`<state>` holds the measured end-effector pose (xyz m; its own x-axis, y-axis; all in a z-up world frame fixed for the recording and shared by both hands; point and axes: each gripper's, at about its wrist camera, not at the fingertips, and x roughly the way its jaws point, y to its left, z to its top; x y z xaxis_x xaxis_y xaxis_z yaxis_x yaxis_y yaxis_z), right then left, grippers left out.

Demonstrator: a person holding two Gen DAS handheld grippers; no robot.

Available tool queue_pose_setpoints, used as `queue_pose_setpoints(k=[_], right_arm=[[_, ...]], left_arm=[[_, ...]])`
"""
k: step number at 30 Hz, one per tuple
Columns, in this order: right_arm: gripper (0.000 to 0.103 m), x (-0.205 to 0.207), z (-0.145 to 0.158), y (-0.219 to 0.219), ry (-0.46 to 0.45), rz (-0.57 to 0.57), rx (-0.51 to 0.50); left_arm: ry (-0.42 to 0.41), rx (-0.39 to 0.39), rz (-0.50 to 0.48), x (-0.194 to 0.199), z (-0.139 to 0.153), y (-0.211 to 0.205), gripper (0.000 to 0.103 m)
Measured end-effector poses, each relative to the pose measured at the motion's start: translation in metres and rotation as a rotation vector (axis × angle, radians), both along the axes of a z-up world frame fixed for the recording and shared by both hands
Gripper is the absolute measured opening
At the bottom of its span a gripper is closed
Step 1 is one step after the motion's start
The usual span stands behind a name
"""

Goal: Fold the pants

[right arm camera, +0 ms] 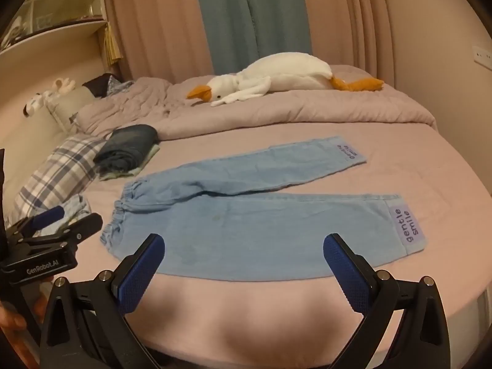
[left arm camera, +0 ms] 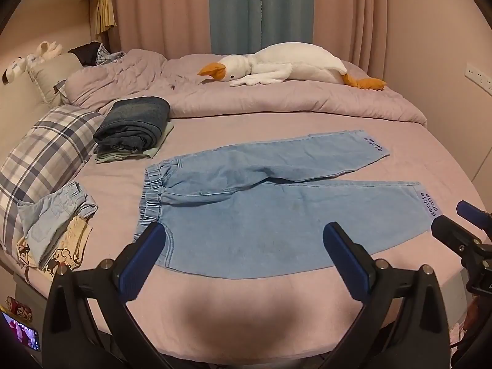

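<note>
One pair of light-blue denim pants (left arm camera: 264, 203) lies flat on the pink bed sheet (left arm camera: 246, 307), waistband toward the plaid pillow (left arm camera: 46, 153), both legs spread apart in a narrow V. Each cuff carries a lilac "gentle smile" label (right arm camera: 406, 226).

Edges and room, taken from the pants:
- Near side: a bare band of sheet runs between the lower leg's long edge and the bed's rim.
- Cuff side: open sheet reaches to the bed's rounded edge.
- Far side: a strip of sheet, then the rumpled lilac quilt (left arm camera: 276, 98), on which a white plush goose (left arm camera: 286, 61) lies.
- Waistband side: folded dark denim stack (left arm camera: 135, 126) just beyond the far corner of the waistband; a small heap of pale clothes (left arm camera: 58, 224) near the pillow, apart from the pants.

Tongs:
- Left gripper (left arm camera: 246, 246): blue pads spread wide, nothing between them, hovering over the near edge by the waistband end of the lower leg; whether a pad touches the cloth cannot be told.
- Right gripper (right arm camera: 244, 255): likewise wide apart and empty, poised over the near edge of the same leg, toward the cuff.
</note>
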<state>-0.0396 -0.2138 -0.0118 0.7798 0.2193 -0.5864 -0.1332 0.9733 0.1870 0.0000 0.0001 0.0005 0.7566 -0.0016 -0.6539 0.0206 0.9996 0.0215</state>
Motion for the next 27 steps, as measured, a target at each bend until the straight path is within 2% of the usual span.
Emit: queue_pose_setpoints(k=[5, 8, 27], right_arm=[[0.102, -0.001, 0.003, 0.003, -0.010, 0.009, -0.009], [0.102, -0.001, 0.005, 0.005, -0.014, 0.014, -0.011], [0.102, -0.002, 0.007, 0.015, -0.019, 0.025, -0.027]], left_arm=[[0.002, -0.002, 0.000, 0.001, 0.001, -0.001, 0.102], [-0.001, 0.002, -0.002, 0.003, -0.009, 0.000, 0.102], [0.000, 0.004, -0.006, 0.000, -0.007, 0.002, 0.102]])
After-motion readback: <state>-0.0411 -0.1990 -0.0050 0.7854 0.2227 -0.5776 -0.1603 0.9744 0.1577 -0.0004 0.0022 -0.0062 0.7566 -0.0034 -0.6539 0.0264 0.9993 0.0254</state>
